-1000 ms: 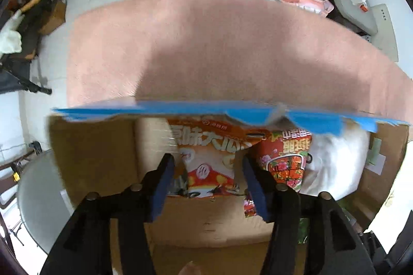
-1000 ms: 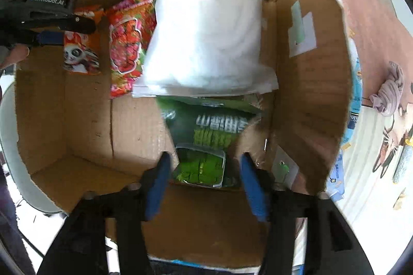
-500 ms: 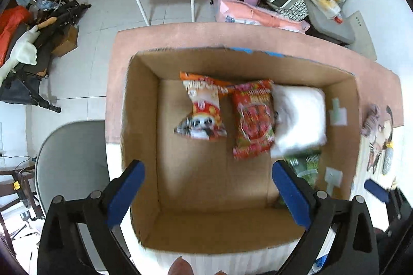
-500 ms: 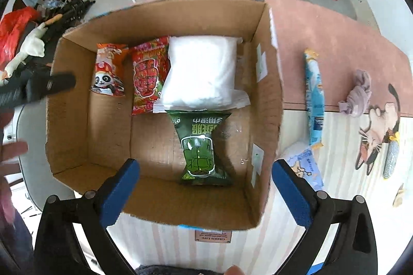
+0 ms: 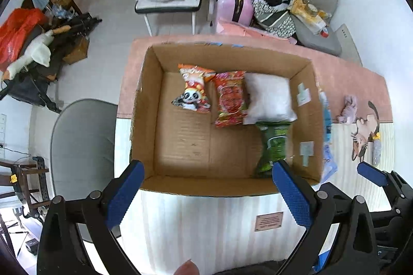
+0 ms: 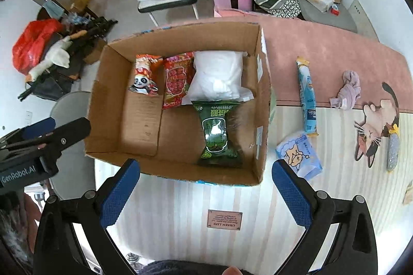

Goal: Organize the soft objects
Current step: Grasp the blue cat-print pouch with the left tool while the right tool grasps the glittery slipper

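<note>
A cardboard box (image 5: 144, 120) (image 6: 108, 104) stands on the table and holds a panda snack bag (image 5: 193, 90) (image 6: 143, 76), a red snack bag (image 5: 229, 99) (image 6: 178, 78), a white soft pack (image 5: 268, 99) (image 6: 219, 76) and a green bag (image 5: 273, 146) (image 6: 216, 135). My left gripper (image 5: 206, 195) hangs open and empty above the box's near edge. My right gripper (image 6: 205, 193) is likewise open and empty, high over the near wall. Outside the box to the right lie a long blue pack (image 6: 307, 99), a blue tissue pack (image 6: 299, 155) and a crumpled lilac cloth (image 6: 347, 90) (image 5: 348, 108).
The table carries a pink cover (image 6: 322, 42) at the back and a striped mat (image 6: 180, 200) in front, with a cat print (image 6: 374, 125) at the right. A grey chair (image 5: 82, 146) stands left of the table. Chairs with bedding, a pink suitcase (image 5: 233, 5) and bags crowd the floor behind.
Both grippers rose out of the box and drew back, and both jaws went from half closed to wide open. The panda bag and the green bag stayed lying in the box.
</note>
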